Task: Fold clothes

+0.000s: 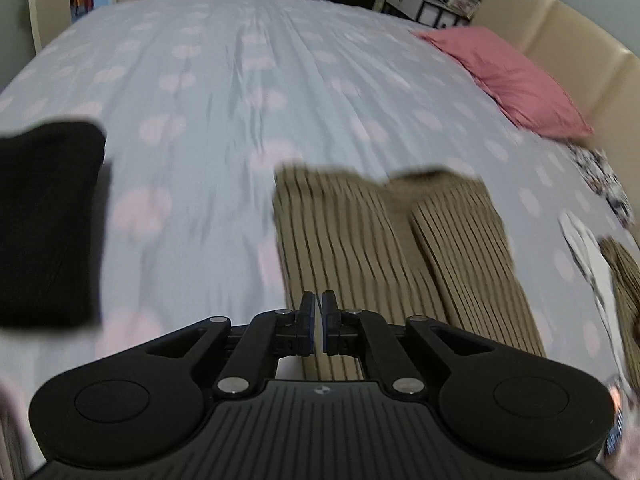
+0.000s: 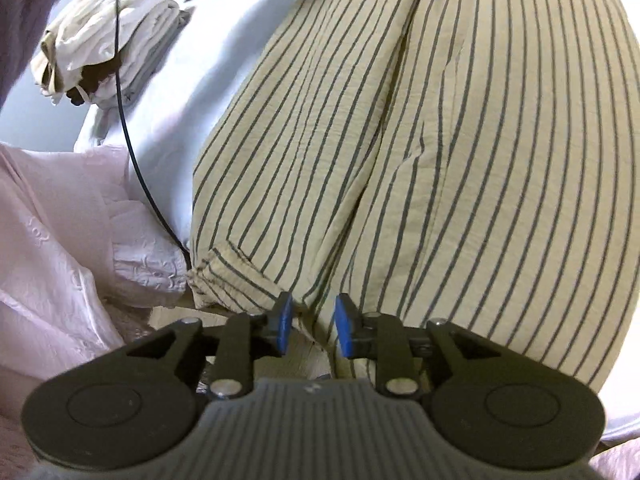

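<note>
Left wrist view: the left gripper [image 1: 318, 322] has its blue-padded fingers nearly pressed together with nothing visible between them, held over the near edge of tan striped trousers [image 1: 384, 248] spread on a pale blue bedsheet [image 1: 224, 92] with pink spots; a black folded garment [image 1: 44, 220] lies to the left and a pink pillow [image 1: 508, 80] far right. Right wrist view: the right gripper [image 2: 314, 326] is open, its jaws straddling a fold of the same trousers near the gathered waistband [image 2: 224, 276], with a white clothes pile [image 2: 116, 32] behind
</note>
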A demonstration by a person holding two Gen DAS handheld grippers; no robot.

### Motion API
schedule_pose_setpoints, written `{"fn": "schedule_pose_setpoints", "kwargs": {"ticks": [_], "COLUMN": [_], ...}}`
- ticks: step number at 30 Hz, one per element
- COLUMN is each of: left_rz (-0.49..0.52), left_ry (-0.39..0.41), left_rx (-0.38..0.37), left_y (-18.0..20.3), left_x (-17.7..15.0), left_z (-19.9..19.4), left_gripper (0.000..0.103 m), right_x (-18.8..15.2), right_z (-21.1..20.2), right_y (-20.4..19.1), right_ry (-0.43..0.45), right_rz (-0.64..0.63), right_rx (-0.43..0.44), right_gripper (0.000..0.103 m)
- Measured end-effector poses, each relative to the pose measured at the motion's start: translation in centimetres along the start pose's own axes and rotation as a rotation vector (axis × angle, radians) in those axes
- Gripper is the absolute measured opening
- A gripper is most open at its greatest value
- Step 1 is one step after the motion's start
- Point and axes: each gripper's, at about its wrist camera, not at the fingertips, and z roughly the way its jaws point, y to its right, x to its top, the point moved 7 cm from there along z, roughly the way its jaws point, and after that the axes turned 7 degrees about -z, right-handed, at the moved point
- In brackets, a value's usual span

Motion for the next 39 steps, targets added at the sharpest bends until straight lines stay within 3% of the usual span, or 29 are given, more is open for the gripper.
{"fn": "schedule_pose_setpoints", "kwargs": {"ticks": [6,12,14,18,20,25,27,29,34,37,38,39], "left_rz": [0.091,0.191,0.228,0.324,0.367,0.495,0.525,0.56,0.677,0.747,0.763,0.771], "left_ry": [-0.06,-0.125,-0.162,-0.224,-0.239,-0.279,-0.276,-0.266,-0.253,-0.248,-0.244,-0.244], "left_rx": [-0.034,-0.073,-0.087,-0.08,-0.079,-0.095,-0.106,-0.111,-0.098,-0.088,-0.085,-0.079], "left_y": [2.5,4.1,4.2,4.2,4.1,4.7,4.9,5.1,5.5,5.8,5.9,5.9], "left_x": [-9.9,-18.9,-21.8,-27.0,-28.9,-33.5,-34.7,-35.7,-38.2,-39.1,-39.3,-39.5], "left_z": [-4.9,-8.3,-9.0,-10.5,-11.0,-12.0,-12.0,-11.7,-10.3,-9.4,-9.1,-8.8], "left_gripper": [0.002,0.003,0.003,0.009,0.019,0.024,0.028,0.04,0.041,0.039,0.032,0.03], "right_x": [-0.7,-0.3,-0.2,0.0,0.2,0.7,1.2,1.3,0.8,0.5,0.3,0.0], "right_z": [-0.6,-0.9,-1.0,-1.0,-1.0,-0.6,-0.2,0.3,1.7,2.5,2.6,2.6], "right_y": [-0.3,-2.8,-3.5,-4.9,-5.6,-6.7,-7.2,-7.5,-8.0,-8.4,-8.5,-8.7], "right_ry": [0.062,0.121,0.128,0.14,0.146,0.154,0.152,0.143,0.108,0.082,0.069,0.054], "right_rz": [-0.005,-0.131,-0.182,-0.285,-0.333,-0.459,-0.509,-0.559,-0.665,-0.692,-0.7,-0.716], "right_rx": [-0.004,-0.002,-0.013,-0.033,-0.039,-0.052,-0.056,-0.06,-0.066,-0.046,-0.039,-0.034], "right_gripper": [0.028,0.029,0.038,0.04,0.04,0.04,0.045,0.051,0.053,0.042,0.026,0.015]}}
